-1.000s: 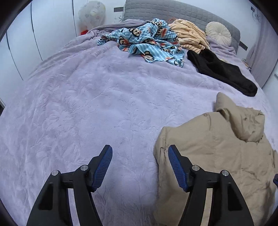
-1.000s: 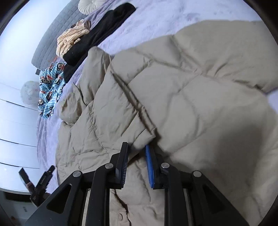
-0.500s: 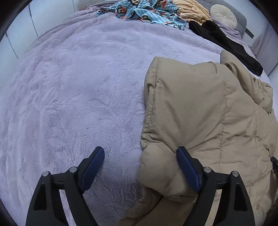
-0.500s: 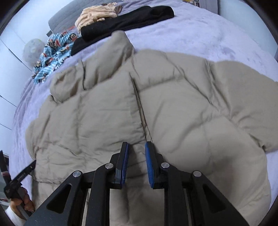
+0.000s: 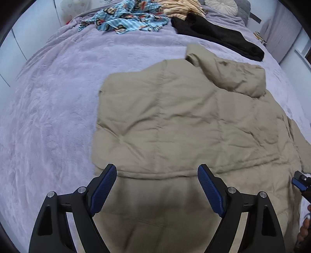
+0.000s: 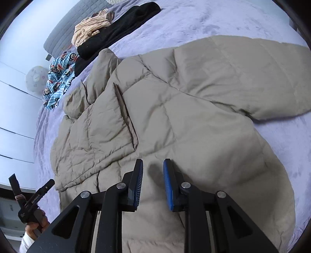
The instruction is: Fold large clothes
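Nearest the lens, the left tool point(image 5: 157, 184) hangs spread wide and empty above the near hem of a tan puffer coat point(image 5: 184, 124), while the right tool point(image 6: 153, 179) hovers over the coat's middle with its blue pads a narrow gap apart, pinching nothing. A second ago the right tool was closed on a flap of the coat and the left one was off over bare bedding; since then the left half of the coat point(image 6: 97, 128) has been laid across the body and both tools have let go. That appears to complete the first fold, with the right sleeve point(image 6: 243, 77) seemingly next. The coat lies on the lilac bedspread point(image 5: 54, 101). Beyond it rest a black garment point(image 5: 217, 37), a blue monkey-print cloth point(image 5: 126, 18) and a striped cream garment point(image 5: 180, 7).
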### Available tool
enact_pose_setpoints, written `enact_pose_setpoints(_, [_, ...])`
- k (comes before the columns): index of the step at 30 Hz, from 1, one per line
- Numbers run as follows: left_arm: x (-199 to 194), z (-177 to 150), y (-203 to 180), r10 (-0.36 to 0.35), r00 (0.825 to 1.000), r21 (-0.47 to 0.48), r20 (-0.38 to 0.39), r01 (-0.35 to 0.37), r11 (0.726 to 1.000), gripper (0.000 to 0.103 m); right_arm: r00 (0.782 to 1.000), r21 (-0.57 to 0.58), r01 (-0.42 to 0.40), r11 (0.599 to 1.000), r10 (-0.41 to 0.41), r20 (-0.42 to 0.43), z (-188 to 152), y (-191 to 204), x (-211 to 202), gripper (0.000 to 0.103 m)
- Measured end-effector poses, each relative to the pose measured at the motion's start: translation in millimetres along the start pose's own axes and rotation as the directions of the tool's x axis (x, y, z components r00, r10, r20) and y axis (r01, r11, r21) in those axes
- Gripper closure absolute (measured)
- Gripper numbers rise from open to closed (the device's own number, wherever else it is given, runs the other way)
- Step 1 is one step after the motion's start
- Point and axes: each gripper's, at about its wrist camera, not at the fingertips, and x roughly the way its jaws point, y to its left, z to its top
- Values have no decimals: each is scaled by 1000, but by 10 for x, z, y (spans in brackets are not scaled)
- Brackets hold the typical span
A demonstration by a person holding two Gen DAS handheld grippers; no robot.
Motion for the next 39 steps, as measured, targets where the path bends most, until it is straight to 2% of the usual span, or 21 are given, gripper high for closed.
enact_pose_setpoints(2, [-9,-102,-300,-24,1000,33,-15,24,999,17,1000,28,-8,1000,8,0,-50,-99,-72,53])
enact_pose_setpoints(9, [-65,-370,-1285,-82,995,129,-61,89,988,17,1000,100,-25,995,24,6,-159,-587,-390,51])
enact_pose_setpoints(15, [-160,-394,-1844,-75,995,196,-66,87,977,17,999,173,-28,985,20,48,-91,-1041,-680,36])
enact_pose_setpoints(17, [-171,-396,-1944,-79,994,203,-71,92,975,17,998,210,-37,977,25,59,-56,-1222,-756,30])
enact_pose_setpoints(20, [-171,-391,-2098,-85,993,200,-77,99,975,16,997,257,-45,965,25,78,6,-1485,-858,29])
enact_pose_setpoints(21, [-170,-395,-2160,-78,994,207,-72,92,974,10,996,269,-47,962,26,82,24,-1557,-885,29])
enact_pose_setpoints(22, [-156,-389,-2211,-68,995,216,-69,82,973,0,996,287,-53,957,29,86,47,-1653,-911,27])
enact_pose_setpoints(23, [-159,-396,-2264,-61,997,224,-56,72,972,0,996,301,-57,952,32,88,61,-1725,-931,18])
enact_pose_setpoints(29, [-71,-414,-2580,-58,995,261,-76,76,962,0,994,373,-65,926,25,109,198,-2157,-1005,17])
enact_pose_setpoints(32, [-30,-414,-2688,-58,995,266,-87,79,961,0,989,419,-84,904,24,148,266,-2400,-1042,17])
enact_pose_setpoints(34, [-6,-413,-2761,-40,996,280,-79,61,958,0,981,453,-122,883,37,192,341,-2577,-1066,13])
enact_pose_setpoints(35, [7,-411,-2788,-33,996,285,-77,54,957,0,977,465,-143,874,50,207,386,-2654,-1071,1])
enact_pose_setpoints(39, [59,-407,-2870,-56,993,284,-106,84,955,0,964,504,-192,842,66,256,557,-2872,-1087,0])
